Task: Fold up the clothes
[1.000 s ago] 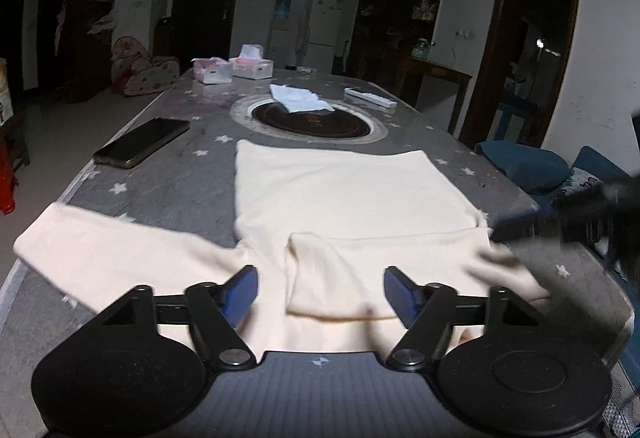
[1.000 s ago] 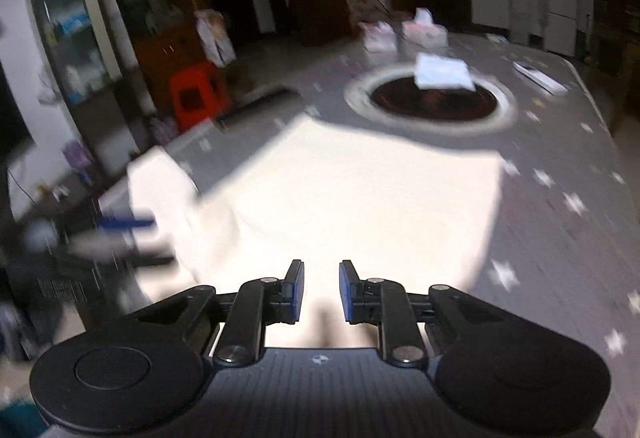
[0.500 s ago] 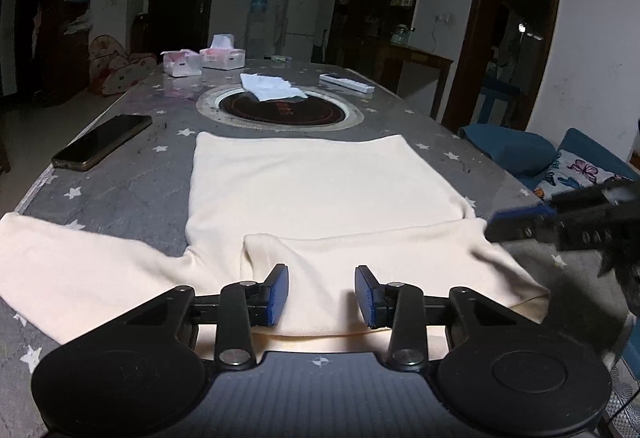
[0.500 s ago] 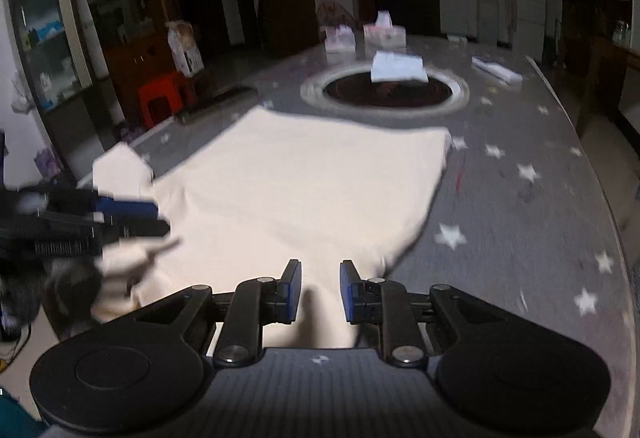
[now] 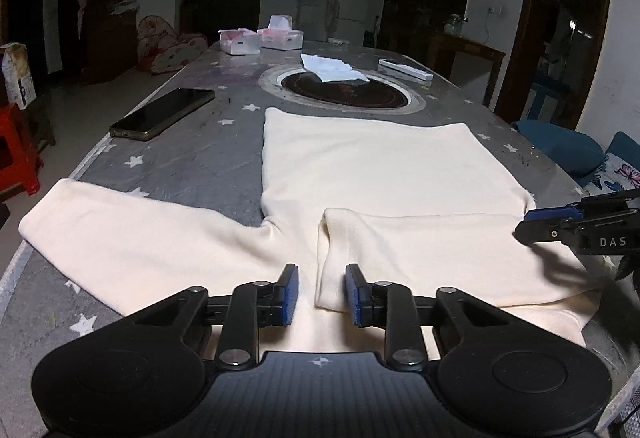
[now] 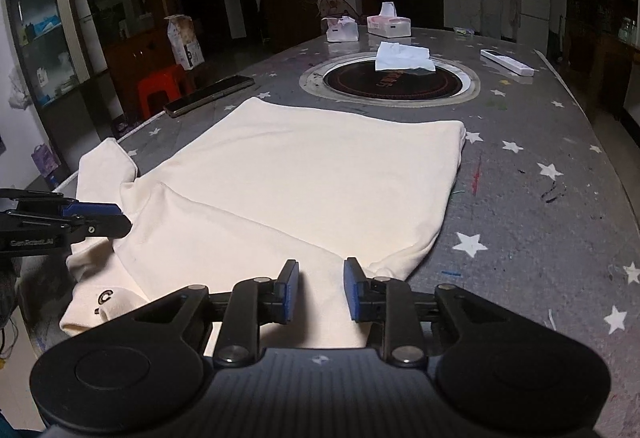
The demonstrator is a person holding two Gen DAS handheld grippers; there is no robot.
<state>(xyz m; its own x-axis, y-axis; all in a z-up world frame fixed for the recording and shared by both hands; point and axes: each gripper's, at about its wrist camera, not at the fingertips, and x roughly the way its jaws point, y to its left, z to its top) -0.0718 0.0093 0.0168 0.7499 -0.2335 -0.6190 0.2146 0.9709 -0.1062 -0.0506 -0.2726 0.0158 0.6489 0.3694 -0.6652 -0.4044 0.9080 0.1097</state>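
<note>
A cream long-sleeved top [image 5: 372,174] lies flat on the grey star-patterned table [image 5: 208,158]. One sleeve [image 5: 120,230] stretches out to the left. The other sleeve [image 5: 424,250] is folded across the chest, its cuff end between my left fingers in the view. My left gripper [image 5: 322,294] hovers open over the near edge of the top, holding nothing. My right gripper [image 6: 321,290] is open by a narrow gap over the garment's near right corner [image 6: 400,258]. Each gripper shows in the other's view: the right gripper [image 5: 560,226], the left gripper [image 6: 92,218].
A black phone [image 5: 164,113] lies on the left of the table. A round hob [image 5: 344,94] with a white cloth [image 5: 334,68] on it sits beyond the top. Behind are tissue boxes [image 5: 280,36] and a remote [image 5: 404,68]. A red stool [image 6: 160,90] and blue cushions [image 5: 560,146] flank the table.
My left gripper's fingers have narrowed from wide open to a smaller gap. My right gripper has swung out to the garment's right side and settled, its fingers slightly further apart.
</note>
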